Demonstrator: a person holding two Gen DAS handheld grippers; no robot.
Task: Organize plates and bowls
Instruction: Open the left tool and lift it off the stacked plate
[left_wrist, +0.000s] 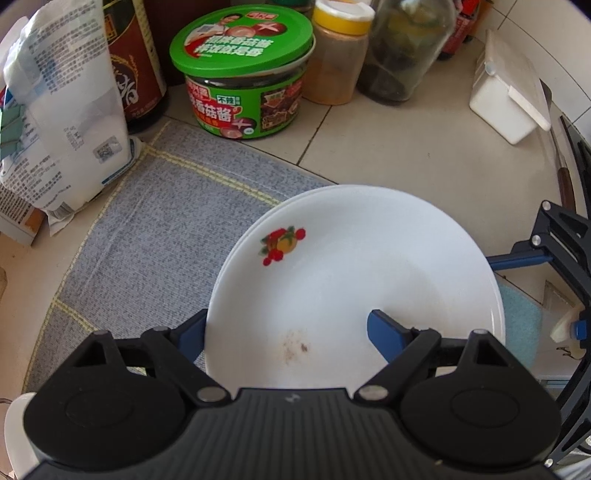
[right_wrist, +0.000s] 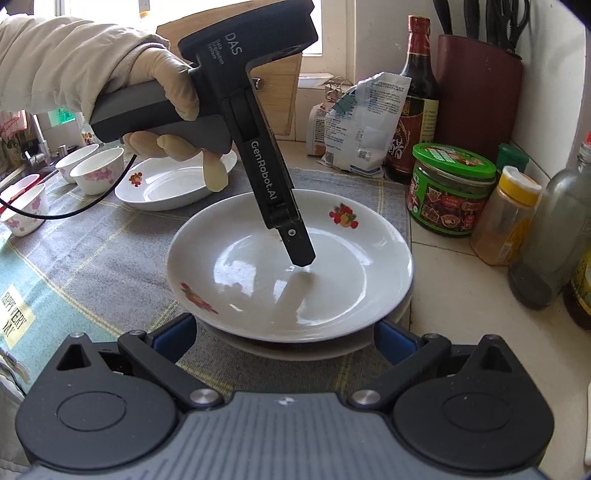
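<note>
A white plate with fruit prints (left_wrist: 354, 266) lies on top of a second white plate on a grey cloth (left_wrist: 147, 236). My left gripper (left_wrist: 288, 332) is open; its right finger (left_wrist: 388, 332) rests inside the top plate and its left finger is outside the rim. In the right wrist view the same stack (right_wrist: 288, 269) lies just ahead of my right gripper (right_wrist: 284, 332), which is open and straddles the near edge of the stack. The left gripper's finger (right_wrist: 299, 247) touches the top plate's middle. A third plate (right_wrist: 166, 188) and several small flowered bowls (right_wrist: 98, 171) stand at far left.
Beyond the stack stand a green-lidded jar (left_wrist: 243, 74), a yellow-capped spice jar (left_wrist: 338, 51), a glass bottle (left_wrist: 406, 48), a dark sauce bottle (right_wrist: 415, 99), a white bag (left_wrist: 62, 110) and a white box (left_wrist: 506, 103). A knife block (right_wrist: 476, 88) stands at the wall.
</note>
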